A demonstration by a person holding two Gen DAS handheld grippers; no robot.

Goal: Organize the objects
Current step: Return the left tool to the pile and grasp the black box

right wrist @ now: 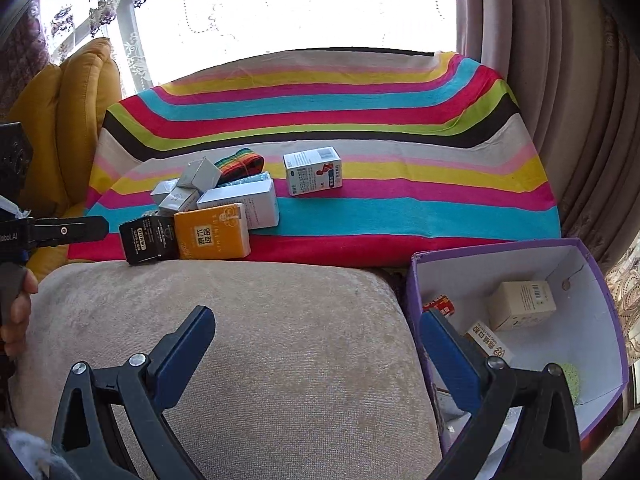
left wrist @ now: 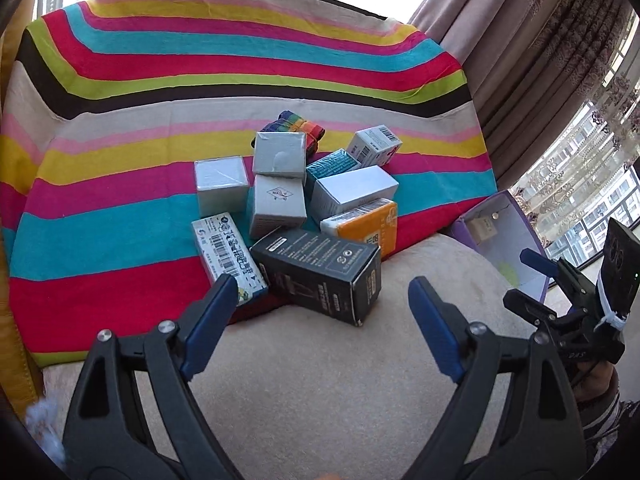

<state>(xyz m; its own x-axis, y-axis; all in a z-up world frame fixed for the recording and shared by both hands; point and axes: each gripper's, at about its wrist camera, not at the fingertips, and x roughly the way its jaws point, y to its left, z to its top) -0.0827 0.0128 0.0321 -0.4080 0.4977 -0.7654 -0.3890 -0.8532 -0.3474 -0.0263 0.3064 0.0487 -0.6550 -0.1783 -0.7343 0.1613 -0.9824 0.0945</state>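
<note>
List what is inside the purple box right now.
In the purple box: a cream carton, a white-and-orange pack, a red item and something green. The right gripper's finger covers the near corner.

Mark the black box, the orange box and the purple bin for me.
black box point(left wrist: 320, 270), left wrist view, top face.
orange box point(right wrist: 210, 232), right wrist view, front face.
purple bin point(right wrist: 576, 276), right wrist view, inner back wall.

Striped blanket point(left wrist: 120, 200) over beige cushion point(right wrist: 240, 340); curtains point(left wrist: 520, 60) (patterned) behind.
</note>
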